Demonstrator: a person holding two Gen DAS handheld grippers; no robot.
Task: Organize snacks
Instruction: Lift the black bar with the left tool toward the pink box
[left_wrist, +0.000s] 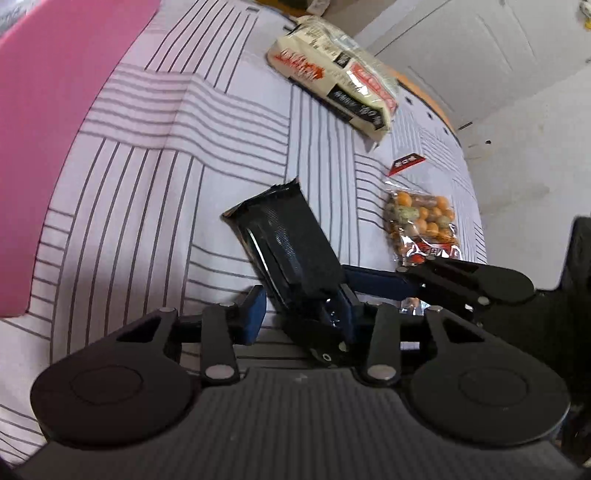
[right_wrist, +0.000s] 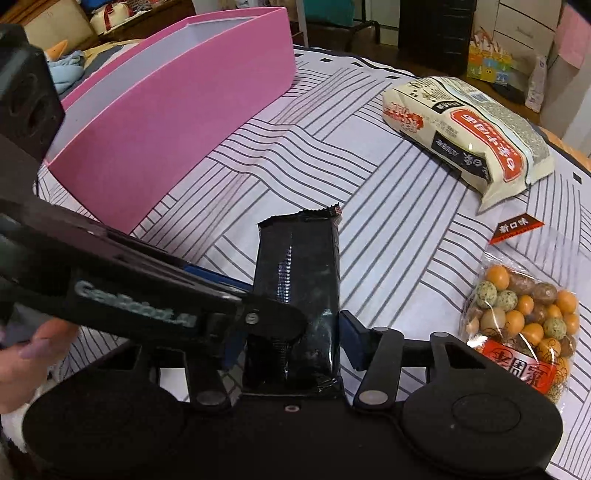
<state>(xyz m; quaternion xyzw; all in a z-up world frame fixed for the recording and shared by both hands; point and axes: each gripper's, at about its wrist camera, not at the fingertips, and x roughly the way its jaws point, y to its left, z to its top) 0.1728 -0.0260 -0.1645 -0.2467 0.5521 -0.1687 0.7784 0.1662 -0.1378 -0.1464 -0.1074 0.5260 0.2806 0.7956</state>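
Three snack packs in view, one box, two grippers. One glossy black foil snack packet with crimped ends (right_wrist: 297, 291) sits at the near centre of the white cloth with thin grey stripes (right_wrist: 332, 155), its far end tilted up off the cloth. Both grippers meet at its near end. Right gripper (right_wrist: 291, 343): black linkage, blue pads; the packet lies between its two fingers, right blue pad (right_wrist: 352, 338) close beside the packet's right edge, left pad hidden behind the other tool, so cannot tell if the pads are actually pressing. Left gripper (left_wrist: 303, 314) comes in from the left across the right gripper in the right wrist view; in its own view its jaws are fairly narrow around the packet's near corner, right blue pad (left_wrist: 349, 308) against the foil, left blue pad (left_wrist: 255, 308) looks slightly apart, so a firm grip is not certain. A fingertip with a pale painted nail (right_wrist: 35, 347) shows at near left. One clear plastic bag of orange, green and brown coated nuts with a red label (right_wrist: 524, 317) lies near right, apart from the packet. One cream-white pillow bag with red and black printing (right_wrist: 469, 129) lies far right. One small red-orange triangular tag (right_wrist: 517, 227) sits between the two bags. One open pink rectangular cardboard box with white inside (right_wrist: 177, 110) stands far left on the cloth.
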